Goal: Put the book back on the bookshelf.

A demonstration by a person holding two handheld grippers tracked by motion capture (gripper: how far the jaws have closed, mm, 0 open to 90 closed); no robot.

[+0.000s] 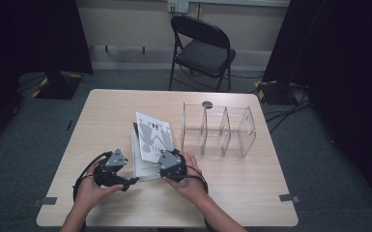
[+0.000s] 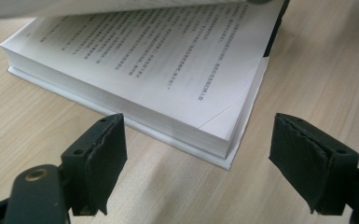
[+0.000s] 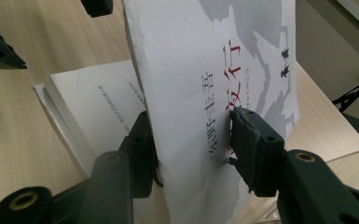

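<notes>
A white book (image 1: 147, 154) lies near the middle of the pale wooden desk (image 1: 101, 111), its front cover (image 3: 205, 84) lifted and standing up off the stack of pages. The right gripper (image 3: 191, 140) has that cover between its jaws: in the right gripper view one black jaw presses on the printed outer face, beside the red and grey characters, and the other sits behind the cover on its inner side, so the jaws stand narrow and clamped on the cover's lower edge. In the high view the right gripper (image 1: 172, 166) sits at the near right corner of the book, with the person's right hand (image 1: 193, 181) around it. The left gripper (image 1: 112, 169) is just beside the near left corner of the book, held in the left hand (image 1: 91, 191). In the left gripper view its jaws stand wide apart with nothing between them; the near corner of the book's page block (image 2: 177, 88) lies ahead of them on the desk, printed text showing on the exposed top page, and the raised cover crosses the top of that view. Whether the left jaws' tips touch the desk is hard to tell from here. To the right of the book, well clear of it, a clear plastic rack (image 1: 218, 130) with upright dividers stands on the desk. Beyond the far edge of the desk a black folding chair (image 1: 203, 50) stands on the grey floor.
</notes>
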